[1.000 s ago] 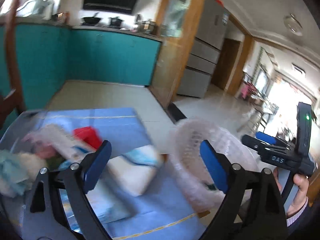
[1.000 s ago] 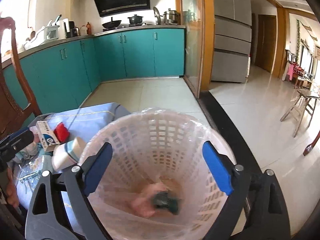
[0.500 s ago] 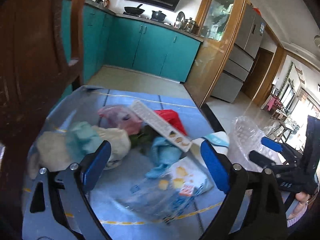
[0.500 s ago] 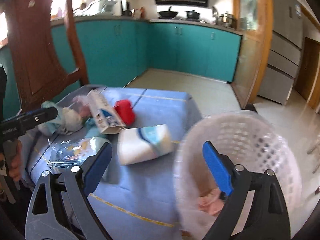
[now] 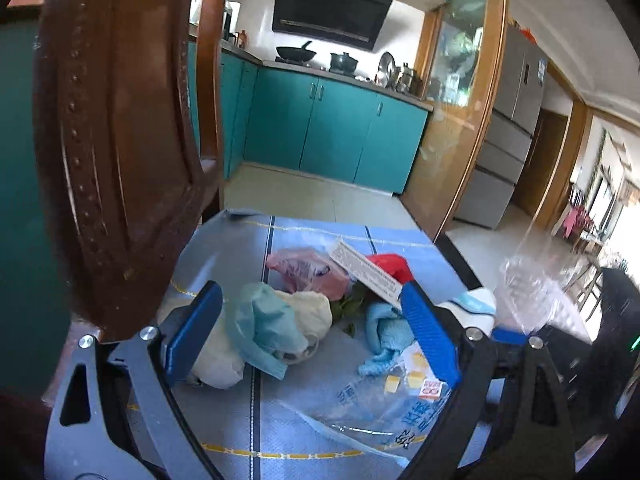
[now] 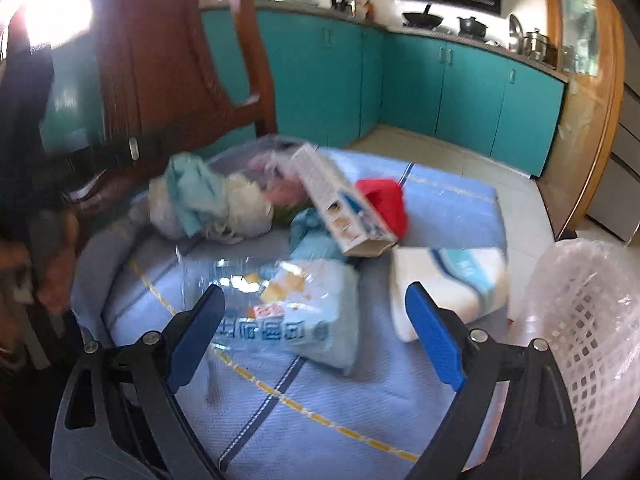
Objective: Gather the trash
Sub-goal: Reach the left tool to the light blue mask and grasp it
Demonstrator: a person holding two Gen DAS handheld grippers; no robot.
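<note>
The trash pile point(image 6: 260, 216), comprising crumpled paper, a carton point(image 6: 344, 208), a red scrap point(image 6: 384, 200) and a clear printed bag point(image 6: 288, 304), lies at 12 o'clock on the blue-covered worktop point(image 6: 320, 400). Both views have swung from the lined basket point(image 6: 588, 320), now at 3 o'clock, toward it. The right hand-held gripper point(image 6: 316, 332) and left hand-held gripper point(image 5: 312, 332) stand wide and empty; the next pickup appears imminent.

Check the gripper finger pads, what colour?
Blue pads on black frames, both grippers. Clearest in the right wrist view.
</note>
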